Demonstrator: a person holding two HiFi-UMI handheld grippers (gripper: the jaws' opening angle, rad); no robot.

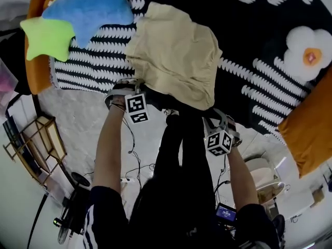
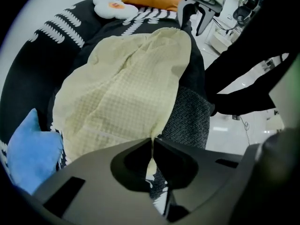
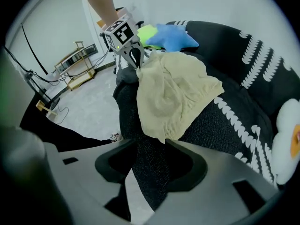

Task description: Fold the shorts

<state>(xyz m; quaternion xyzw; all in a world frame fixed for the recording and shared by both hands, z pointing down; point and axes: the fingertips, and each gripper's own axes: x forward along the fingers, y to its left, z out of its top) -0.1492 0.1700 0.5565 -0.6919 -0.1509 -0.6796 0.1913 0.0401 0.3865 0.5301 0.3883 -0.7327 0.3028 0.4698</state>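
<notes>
Beige shorts lie rumpled on a black bedspread with white patterns, near its front edge. My left gripper points down at the shorts' near left corner. In the left gripper view it is shut, with a fold of the beige cloth pinched between its jaws. My right gripper is at the near right corner. In the right gripper view it stands open. The shorts' hem lies just ahead of its jaws, and dark bedspread shows in the gap. The left gripper shows there at the far corner.
A blue star cushion and a green one lie at the far left. A white flower cushion and an orange cushion are at the right. A wooden rack stands on the floor. The person's dark legs are between the grippers.
</notes>
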